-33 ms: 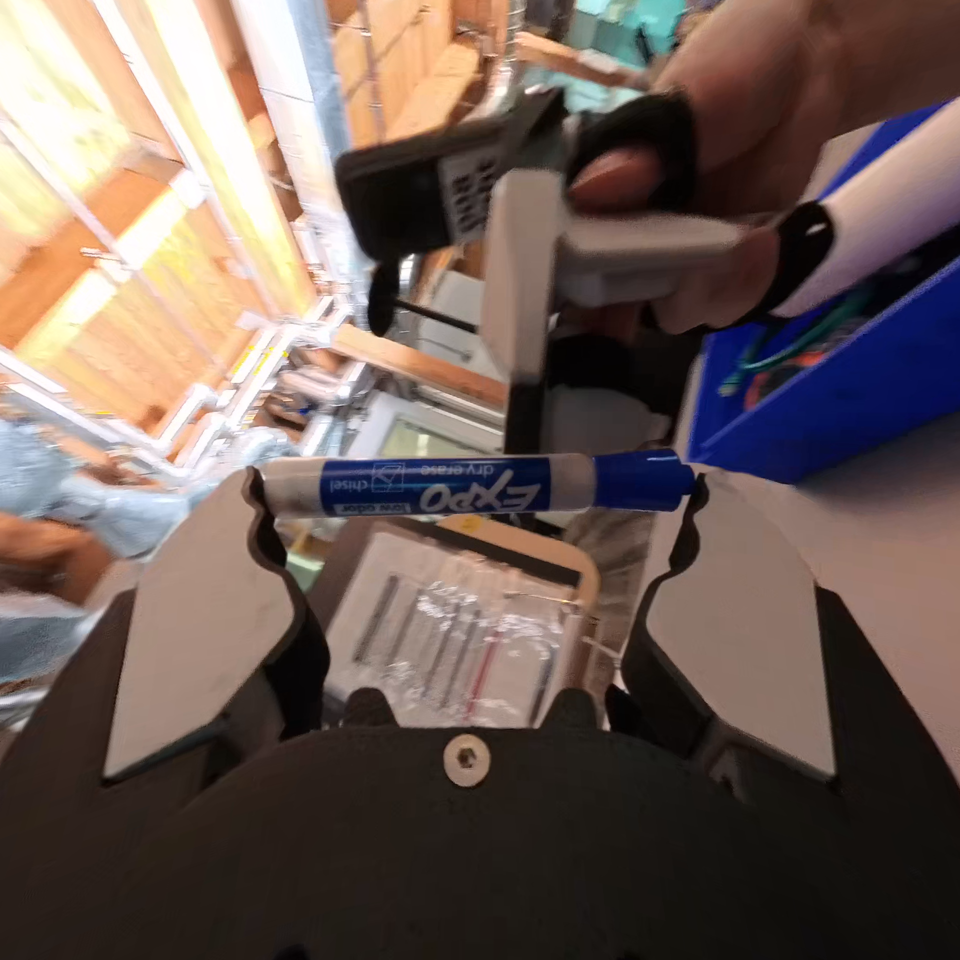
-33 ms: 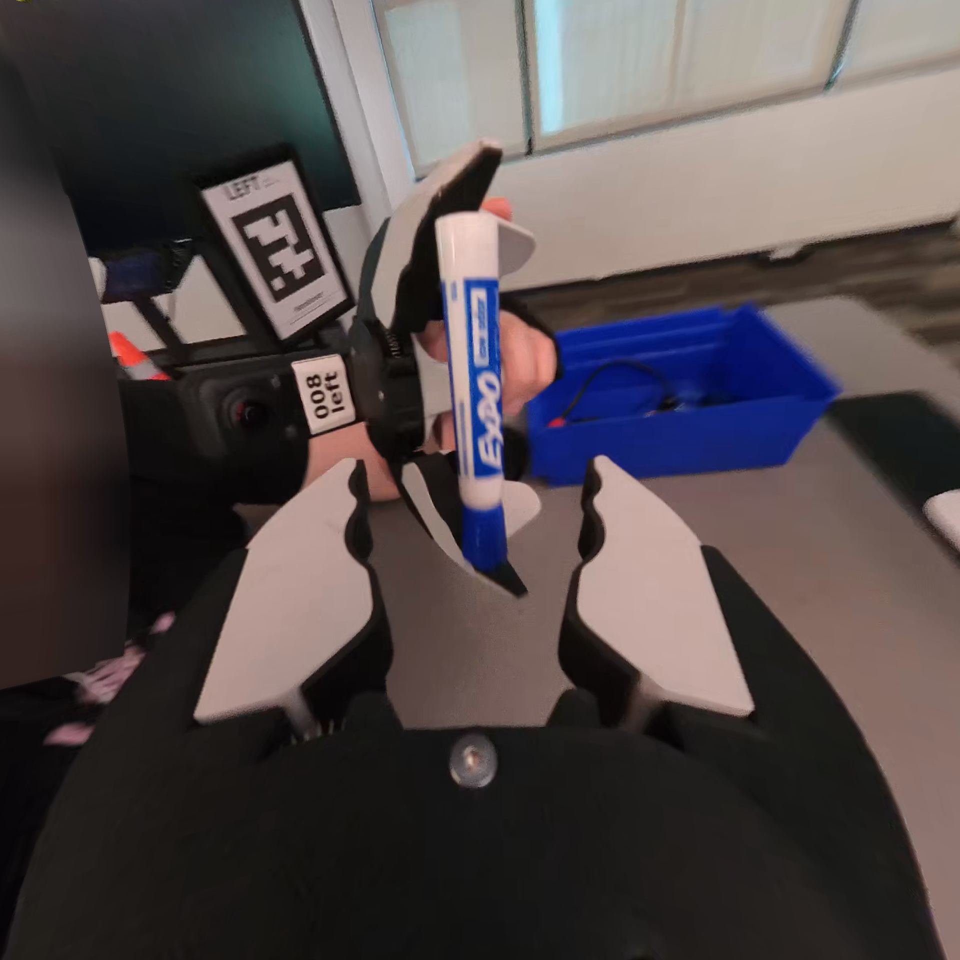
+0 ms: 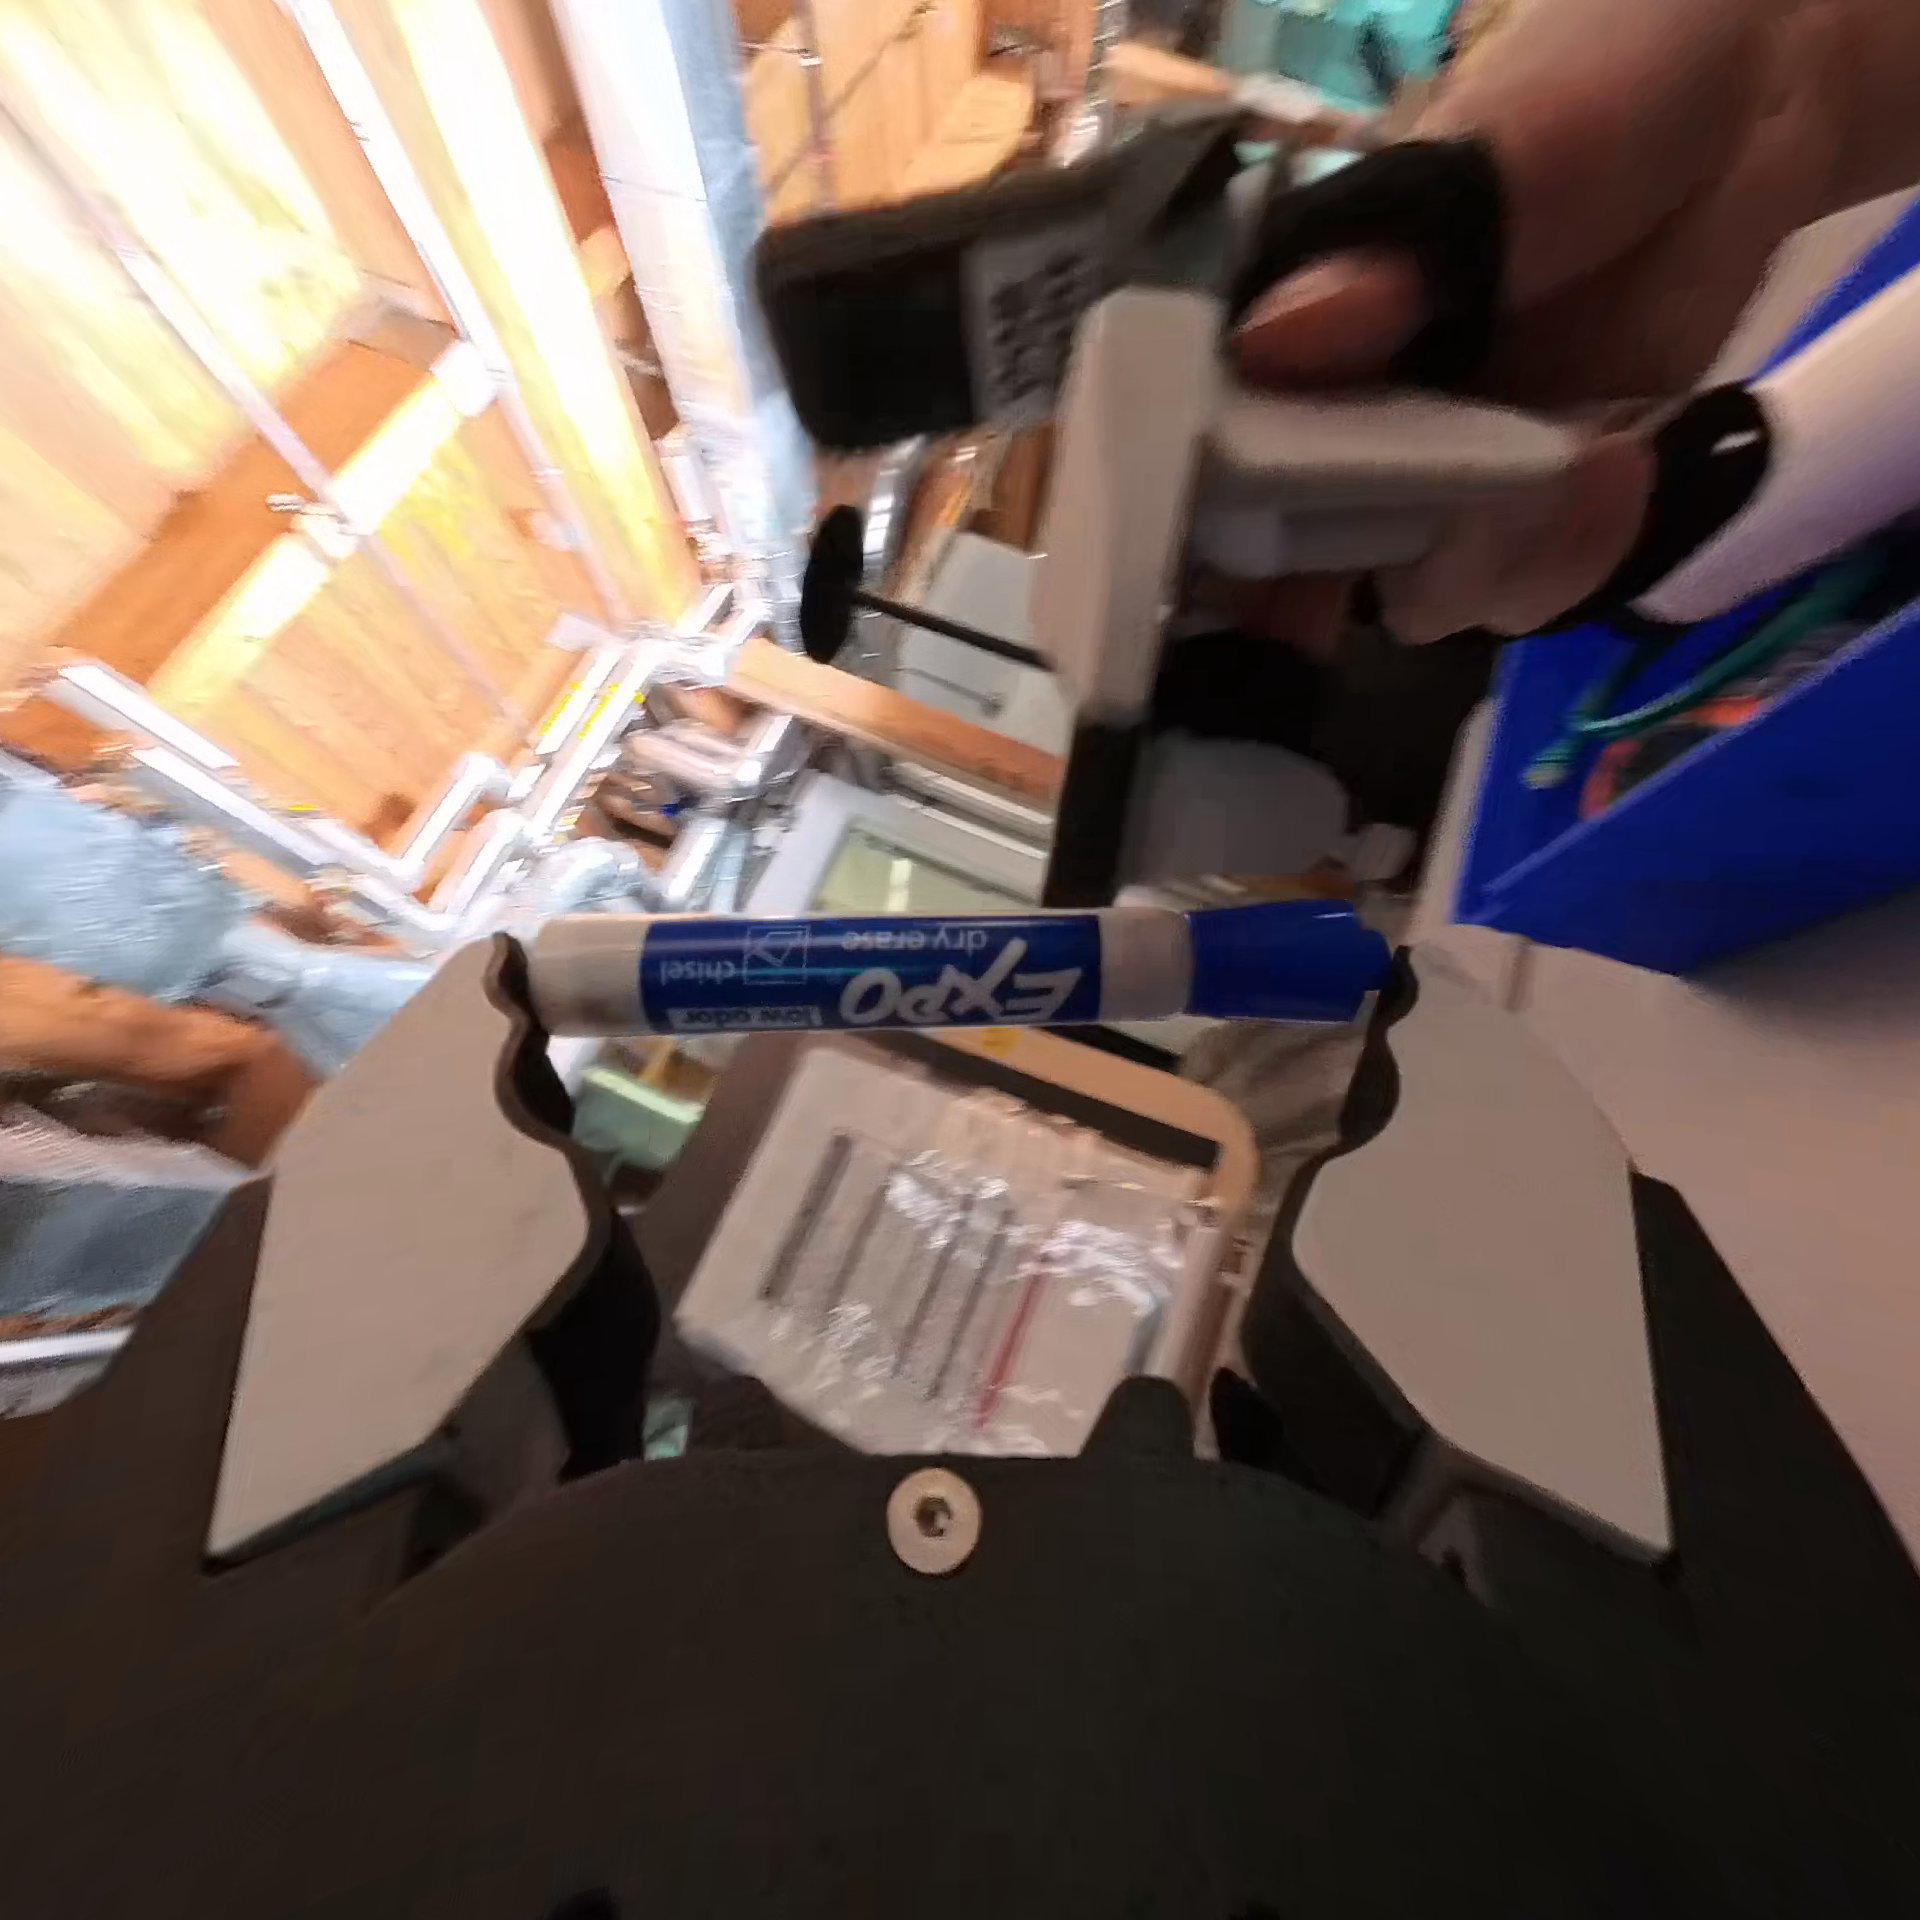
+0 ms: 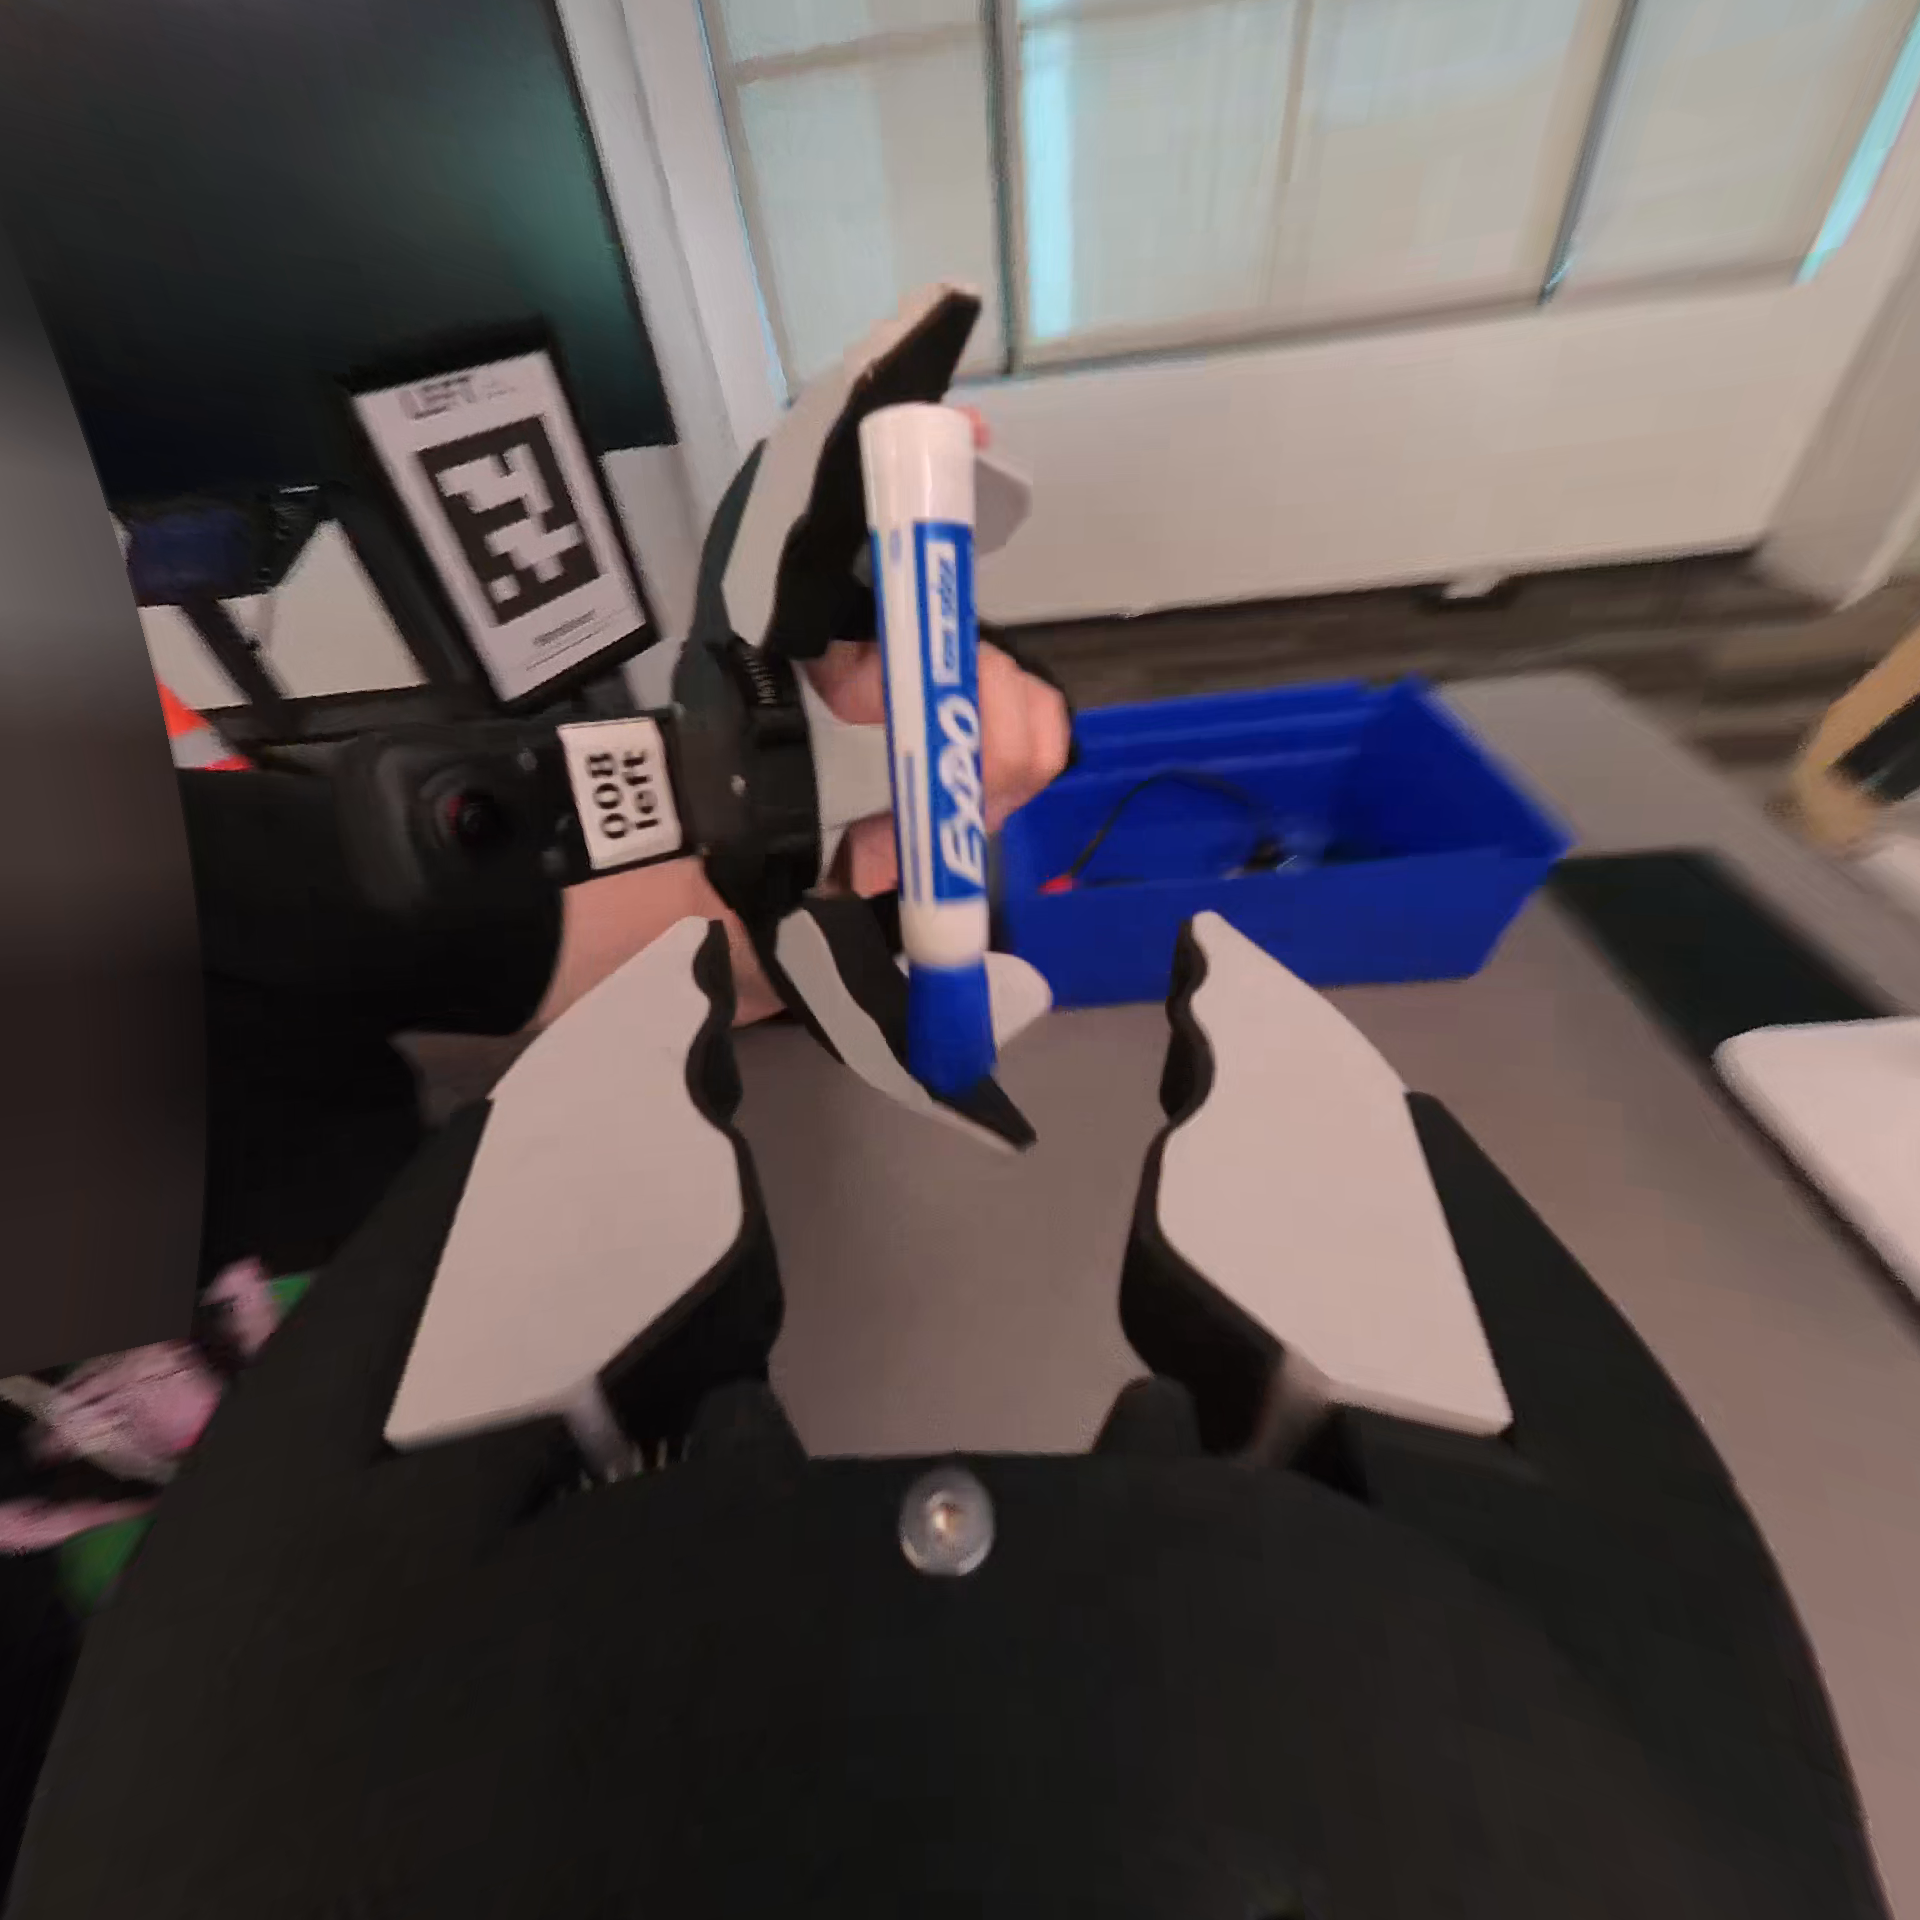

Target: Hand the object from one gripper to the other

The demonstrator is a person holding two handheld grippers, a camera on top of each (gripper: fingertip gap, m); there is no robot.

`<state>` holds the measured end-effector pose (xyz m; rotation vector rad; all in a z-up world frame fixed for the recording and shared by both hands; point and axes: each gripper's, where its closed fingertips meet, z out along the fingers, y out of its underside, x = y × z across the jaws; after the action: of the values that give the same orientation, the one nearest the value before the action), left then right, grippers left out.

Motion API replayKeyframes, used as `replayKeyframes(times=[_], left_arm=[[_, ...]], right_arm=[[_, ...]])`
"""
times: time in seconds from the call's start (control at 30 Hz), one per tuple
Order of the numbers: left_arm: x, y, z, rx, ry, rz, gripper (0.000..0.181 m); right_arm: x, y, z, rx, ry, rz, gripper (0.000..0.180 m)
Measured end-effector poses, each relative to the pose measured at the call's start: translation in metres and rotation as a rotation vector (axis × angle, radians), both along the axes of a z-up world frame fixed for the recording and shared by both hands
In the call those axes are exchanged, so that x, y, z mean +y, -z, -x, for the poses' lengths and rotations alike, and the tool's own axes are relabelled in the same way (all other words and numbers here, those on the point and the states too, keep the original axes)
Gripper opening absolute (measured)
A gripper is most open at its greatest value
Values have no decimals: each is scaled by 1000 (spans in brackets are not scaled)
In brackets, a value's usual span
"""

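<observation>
A white dry-erase marker with a blue label and blue cap is clamped end to end between the fingertips of my left gripper, lying crosswise. In the right wrist view the marker stands upright, cap down, in the left gripper, above the grey table. My right gripper is open and empty. Its fingertips sit either side of the marker's capped lower end, without touching it. In the left wrist view the hand holding the right gripper shows just beyond the marker.
A blue bin with cables stands on the table behind the marker; it also shows in the left wrist view. A framed black-and-white tag stands at the left. A white tray edge is at the right. A plastic-wrapped pack lies below. Only a small space, under 4 cm, lies between the two pairs of fingers.
</observation>
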<state>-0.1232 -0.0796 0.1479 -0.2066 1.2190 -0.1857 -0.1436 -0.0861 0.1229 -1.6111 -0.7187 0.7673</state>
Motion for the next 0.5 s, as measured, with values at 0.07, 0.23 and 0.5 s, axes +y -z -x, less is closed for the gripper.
replayKeyframes(times=[0.07, 0.23, 0.5], left_arm=[[19, -27, 18, -129, -64, 15, 144], [68, -89, 85, -504, -188, 104, 144], [94, -110, 126, -704, -278, 162, 144]], right_arm=[[3, -17, -14, -23, 93, -157, 82], [5, -43, -40, -85, 280, -437, 81], [10, -49, -46, -29, 331, -465, 74]])
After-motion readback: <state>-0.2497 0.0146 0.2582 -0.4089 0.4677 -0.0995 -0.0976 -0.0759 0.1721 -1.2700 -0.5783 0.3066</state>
